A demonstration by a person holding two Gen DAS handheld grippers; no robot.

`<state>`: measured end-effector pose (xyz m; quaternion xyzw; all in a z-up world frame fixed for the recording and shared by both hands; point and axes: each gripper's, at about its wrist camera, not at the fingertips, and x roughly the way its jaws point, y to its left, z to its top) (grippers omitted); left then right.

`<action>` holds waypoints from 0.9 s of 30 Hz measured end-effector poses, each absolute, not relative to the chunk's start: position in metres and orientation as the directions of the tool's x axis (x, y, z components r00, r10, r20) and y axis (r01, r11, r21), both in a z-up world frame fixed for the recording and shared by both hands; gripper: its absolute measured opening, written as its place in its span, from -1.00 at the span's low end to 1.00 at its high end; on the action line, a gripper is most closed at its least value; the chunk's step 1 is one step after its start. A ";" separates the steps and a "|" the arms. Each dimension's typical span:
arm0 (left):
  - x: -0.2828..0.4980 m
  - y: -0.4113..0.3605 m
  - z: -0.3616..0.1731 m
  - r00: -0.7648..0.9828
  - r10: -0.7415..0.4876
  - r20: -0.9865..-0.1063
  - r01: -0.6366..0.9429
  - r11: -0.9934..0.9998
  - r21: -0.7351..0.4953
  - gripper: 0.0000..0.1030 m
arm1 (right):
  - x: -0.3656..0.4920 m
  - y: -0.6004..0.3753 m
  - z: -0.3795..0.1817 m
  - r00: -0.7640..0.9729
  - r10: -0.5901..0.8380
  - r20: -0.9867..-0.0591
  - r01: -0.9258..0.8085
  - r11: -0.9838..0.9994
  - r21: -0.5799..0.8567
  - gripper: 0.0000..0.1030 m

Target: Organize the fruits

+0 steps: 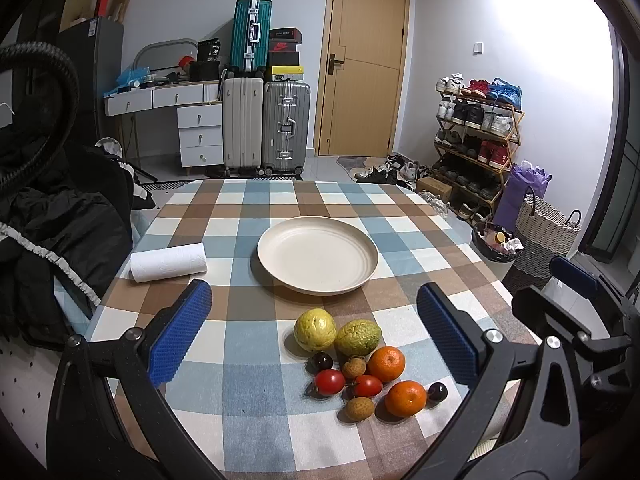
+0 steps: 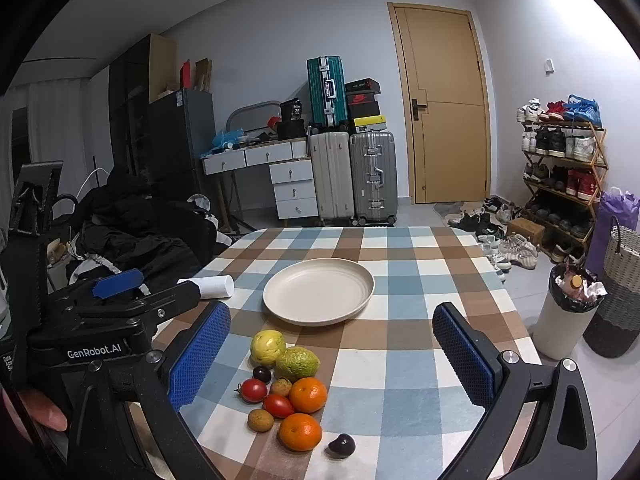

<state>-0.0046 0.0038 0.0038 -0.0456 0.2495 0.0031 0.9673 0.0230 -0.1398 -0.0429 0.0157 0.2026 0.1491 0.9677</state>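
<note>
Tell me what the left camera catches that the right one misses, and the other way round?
Only the left wrist view shows the thick black hose at its left edge and the right gripper from the side.

Only the right wrist view shows the left gripper from the side, its GenRobot.AI label and a fingertip of the hand holding it, plus the whole white bin.

Both show the empty plate, the fruit pile in front of it, the paper roll, the suitcases and the door.
</note>
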 end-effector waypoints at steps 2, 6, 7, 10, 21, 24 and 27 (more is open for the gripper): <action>-0.005 0.004 0.004 0.875 -0.018 -0.483 -0.028 0.996 -0.089 0.99 | 0.023 -0.140 -0.043 0.873 0.296 -0.387 -0.283 0.955 0.092 1.00; -0.005 0.004 0.004 0.875 -0.017 -0.483 -0.029 0.996 -0.087 0.99 | 0.022 -0.139 -0.042 0.874 0.296 -0.385 -0.284 0.955 0.090 1.00; -0.005 0.004 0.005 0.875 -0.017 -0.484 -0.029 0.996 -0.087 0.99 | 0.022 -0.140 -0.043 0.874 0.296 -0.386 -0.283 0.955 0.092 1.00; -0.005 0.004 0.005 0.875 -0.016 -0.484 -0.029 0.996 -0.086 0.99 | 0.023 -0.139 -0.043 0.873 0.298 -0.386 -0.285 0.954 0.092 1.00; -0.005 0.005 0.003 0.874 -0.020 -0.486 -0.028 0.996 -0.090 0.99 | 0.021 -0.138 -0.042 0.874 0.297 -0.385 -0.285 0.954 0.089 1.00; -0.005 0.005 0.002 0.874 -0.018 -0.485 -0.028 0.996 -0.088 0.99 | 0.020 -0.138 -0.042 0.873 0.299 -0.385 -0.287 0.954 0.089 1.00; -0.005 0.005 0.002 0.874 -0.019 -0.485 -0.028 0.996 -0.088 0.99 | 0.020 -0.138 -0.042 0.873 0.299 -0.385 -0.287 0.954 0.090 1.00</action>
